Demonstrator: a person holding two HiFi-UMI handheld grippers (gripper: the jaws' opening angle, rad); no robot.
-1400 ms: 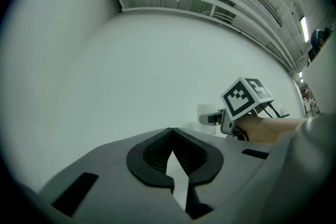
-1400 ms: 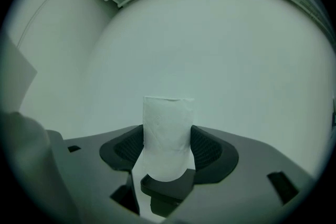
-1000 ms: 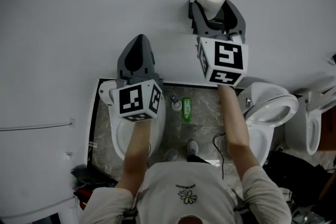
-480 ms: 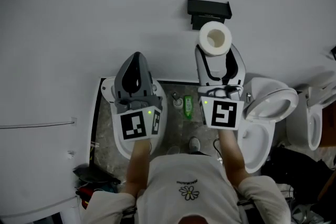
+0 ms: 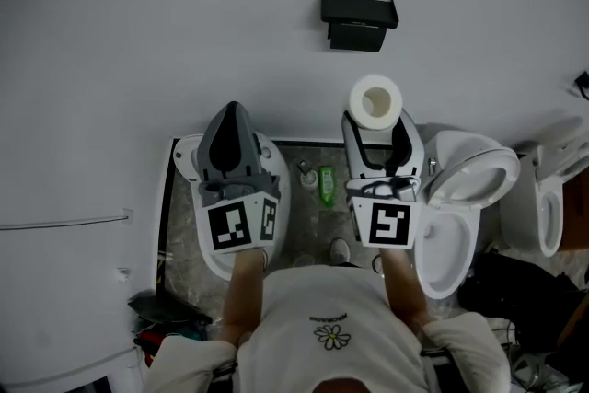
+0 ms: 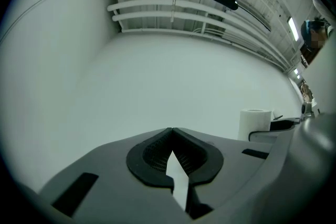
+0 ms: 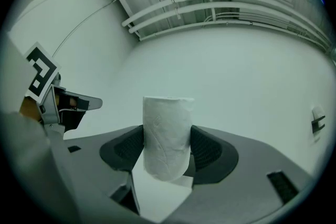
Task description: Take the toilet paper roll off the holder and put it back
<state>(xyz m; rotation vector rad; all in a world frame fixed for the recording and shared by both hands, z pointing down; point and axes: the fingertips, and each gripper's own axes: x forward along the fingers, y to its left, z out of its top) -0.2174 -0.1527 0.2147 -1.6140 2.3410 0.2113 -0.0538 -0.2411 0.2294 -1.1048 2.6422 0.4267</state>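
A white toilet paper roll (image 5: pixel 376 102) stands upright between the jaws of my right gripper (image 5: pixel 378 117), which is shut on it. In the right gripper view the roll (image 7: pixel 166 135) fills the gap between the dark pads. The black holder (image 5: pixel 358 17) is fixed to the white wall, bare, well above the roll. My left gripper (image 5: pixel 231 117) hangs to the left, shut with nothing in it; its jaw tips meet in the left gripper view (image 6: pixel 171 130). The roll (image 6: pixel 255 123) shows small at that view's right.
Below me are a white toilet (image 5: pixel 474 189) with its seat up at the right, another white bowl (image 5: pixel 278 207) under the left gripper, and a green bottle (image 5: pixel 327 186) on the grey stone floor. Dark clutter (image 5: pixel 156 313) lies at the lower left.
The right gripper has pulled the roll down and away from the holder, which now stands bare on the wall. The left gripper drew back slightly and stayed shut.
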